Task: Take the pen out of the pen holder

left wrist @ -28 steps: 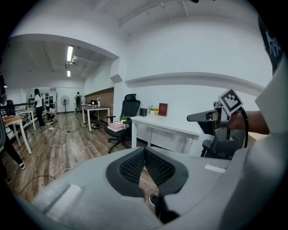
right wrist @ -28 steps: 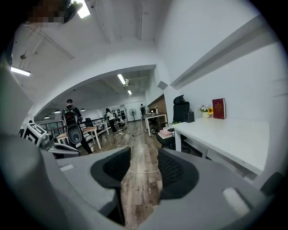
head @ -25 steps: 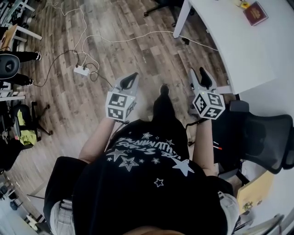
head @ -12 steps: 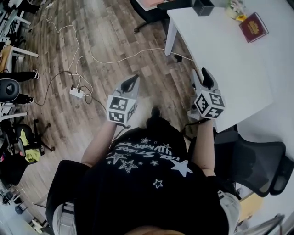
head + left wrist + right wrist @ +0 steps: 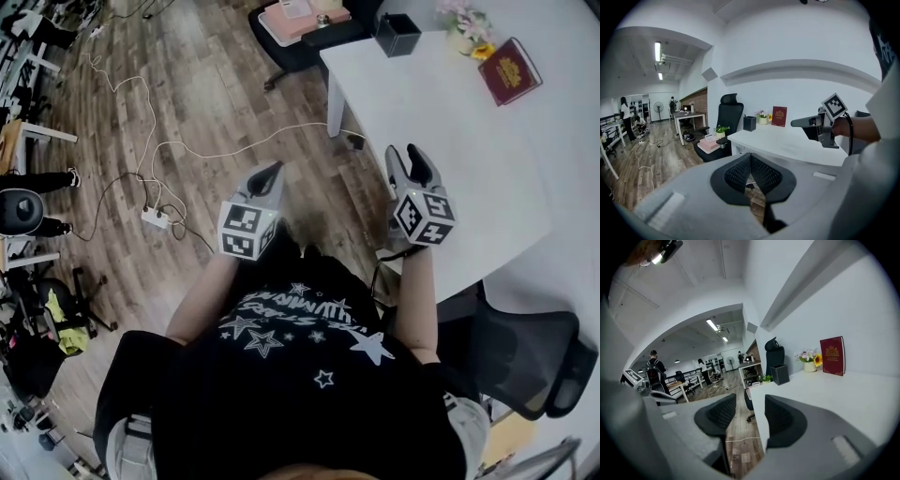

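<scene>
A black square pen holder stands at the far corner of the white table; I see no pen in it from here. It also shows small in the left gripper view as the pen holder and in the right gripper view as the pen holder. My left gripper hangs over the wooden floor, well short of the table, its jaws shut and empty. My right gripper hovers over the table's near edge, open with nothing between its pads. Both are far from the holder.
Beside the holder stand a pot of flowers and a dark red book. A black chair carrying a pink box sits behind the table. Another office chair is at my right. A power strip with cables lies on the floor.
I have moved toward the table: more of it is in view, and the pen holder and flowers have appeared. The right gripper now reaches over the table's edge. Jaw states are unchanged.
</scene>
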The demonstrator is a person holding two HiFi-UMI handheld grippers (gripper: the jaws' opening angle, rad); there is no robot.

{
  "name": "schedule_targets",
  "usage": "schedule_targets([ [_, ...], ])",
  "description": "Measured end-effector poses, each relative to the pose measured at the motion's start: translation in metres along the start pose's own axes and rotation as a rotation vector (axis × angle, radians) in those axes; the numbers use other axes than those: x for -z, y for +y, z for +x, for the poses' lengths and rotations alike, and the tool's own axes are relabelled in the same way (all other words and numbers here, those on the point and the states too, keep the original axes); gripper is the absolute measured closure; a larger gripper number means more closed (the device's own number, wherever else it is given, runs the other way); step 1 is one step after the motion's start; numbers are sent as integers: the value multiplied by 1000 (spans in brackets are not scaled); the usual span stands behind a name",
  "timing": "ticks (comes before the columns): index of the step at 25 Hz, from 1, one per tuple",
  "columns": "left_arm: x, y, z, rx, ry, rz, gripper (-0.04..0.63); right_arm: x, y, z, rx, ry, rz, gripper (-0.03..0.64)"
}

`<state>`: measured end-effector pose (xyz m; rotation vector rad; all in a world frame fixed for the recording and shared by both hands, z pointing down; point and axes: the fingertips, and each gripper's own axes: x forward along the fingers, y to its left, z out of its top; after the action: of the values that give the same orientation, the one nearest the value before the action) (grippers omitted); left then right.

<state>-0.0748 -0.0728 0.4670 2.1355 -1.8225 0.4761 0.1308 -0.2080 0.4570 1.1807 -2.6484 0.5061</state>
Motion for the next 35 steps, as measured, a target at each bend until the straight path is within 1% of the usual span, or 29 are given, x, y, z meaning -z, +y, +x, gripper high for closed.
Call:
schedule_targets([
  [4,-14,9,30,26,-13,7,584,-9,-18,12,35,-13,5,420],
  [8,-29,20,71,78,-24,32,584,-20,-37,34,78,-25,4,420],
  [11,-44,32,111,123,-33,49,584,-33,-57,55,128,-33,-6,420],
  [16,-78,70,180,190,-35,68,584,-65,-78,112,186,-34,-15,420],
  [21,-110,106,244,282,-11,86,584,-95,-91,169,245,-14,1,420],
  [26,-137,132,295,334,-4,98,584,-124,-106,220,283,-17,-2,420],
  [30,-150,142,329,366,-2,103,584,-139,-119,254,319,-18,-25,420],
  [35,-161,153,365,397,1,109,584,-151,-126,298,309,9,-62,420],
])
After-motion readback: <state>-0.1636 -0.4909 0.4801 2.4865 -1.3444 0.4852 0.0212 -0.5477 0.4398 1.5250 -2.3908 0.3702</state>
